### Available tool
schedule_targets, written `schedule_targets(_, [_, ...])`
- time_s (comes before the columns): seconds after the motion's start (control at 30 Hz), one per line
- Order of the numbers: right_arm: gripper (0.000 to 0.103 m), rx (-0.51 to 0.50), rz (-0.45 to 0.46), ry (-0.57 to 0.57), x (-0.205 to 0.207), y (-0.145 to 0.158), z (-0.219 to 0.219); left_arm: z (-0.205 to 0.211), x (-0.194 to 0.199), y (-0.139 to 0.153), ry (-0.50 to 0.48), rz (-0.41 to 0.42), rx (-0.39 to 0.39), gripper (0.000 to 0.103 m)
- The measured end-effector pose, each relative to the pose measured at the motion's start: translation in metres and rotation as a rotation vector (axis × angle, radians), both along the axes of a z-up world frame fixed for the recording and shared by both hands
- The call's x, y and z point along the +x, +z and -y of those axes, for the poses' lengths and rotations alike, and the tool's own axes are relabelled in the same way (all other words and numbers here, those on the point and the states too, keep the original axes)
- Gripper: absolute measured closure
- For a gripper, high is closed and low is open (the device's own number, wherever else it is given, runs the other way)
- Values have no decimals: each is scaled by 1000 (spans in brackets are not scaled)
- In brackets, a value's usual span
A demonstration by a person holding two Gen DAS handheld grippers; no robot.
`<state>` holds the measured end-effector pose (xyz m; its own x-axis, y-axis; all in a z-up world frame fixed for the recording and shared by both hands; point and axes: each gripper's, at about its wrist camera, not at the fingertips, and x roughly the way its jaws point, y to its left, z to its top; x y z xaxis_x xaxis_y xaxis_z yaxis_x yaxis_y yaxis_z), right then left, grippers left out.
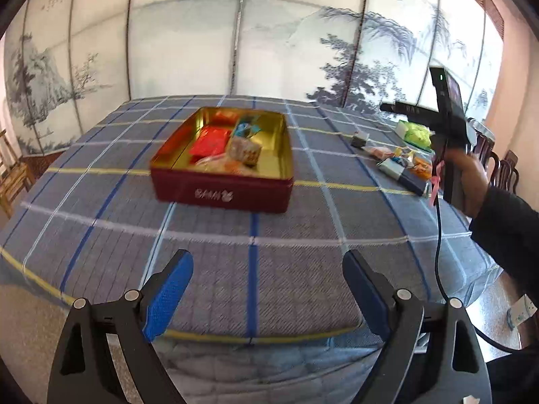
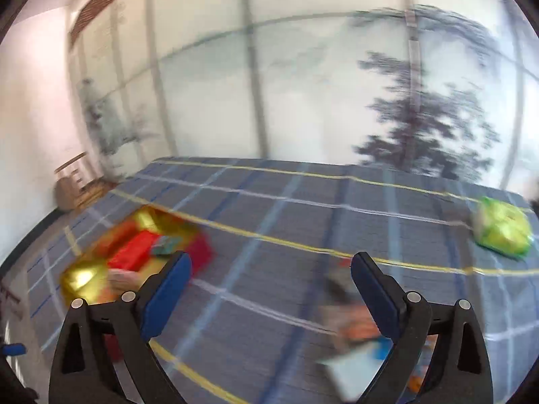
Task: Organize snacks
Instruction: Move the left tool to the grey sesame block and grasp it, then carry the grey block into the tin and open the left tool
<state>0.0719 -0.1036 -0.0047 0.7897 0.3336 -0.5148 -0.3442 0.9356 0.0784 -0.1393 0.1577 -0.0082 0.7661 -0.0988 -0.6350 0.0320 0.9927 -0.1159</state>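
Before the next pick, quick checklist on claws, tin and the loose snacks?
1. Left claw open, nothing between its fingers: ok.
2. Right claw open, nothing gripped: ok.
3. Red tin lid off, free floor at its right side: ok.
4. Loose snacks on the checked cloth, outside the tin: not ok, several left.
5. Green packet apart from the pile, unobstructed: ok.
6. Right wrist view sharp enough to aim: not ok, heavily blurred.
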Motion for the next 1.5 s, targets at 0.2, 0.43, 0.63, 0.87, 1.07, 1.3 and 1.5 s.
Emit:
schedule_targets(0.2, [7, 127, -99, -414, 20, -43, 179, 60, 81, 42, -161, 24, -10, 7])
schedule_targets(0.43, [7, 368, -138, -498, 7, -70, 262, 146, 198, 58, -274, 37, 71, 7])
schedule_targets(0.63, [5, 414, -116, -488, 4, -71, 266, 206, 294, 24, -397, -64, 116, 7])
schedule_targets(0.87, [5, 445, -113, -486, 1, -74, 270, 228, 371, -23, -361, -153, 203, 19])
schedule_targets(1.07, [4, 439, -119, -477, 3, -74, 268, 227, 390, -48, -400, -227, 239, 71])
schedule_targets(1.3, [4, 441, -117, -476, 3, -74, 268, 217, 380, -30, -341, -156, 225, 72])
schedule_targets(1.5, [4, 442, -119, -478, 4, -74, 268, 200, 359, 11, -271, -66, 216, 72])
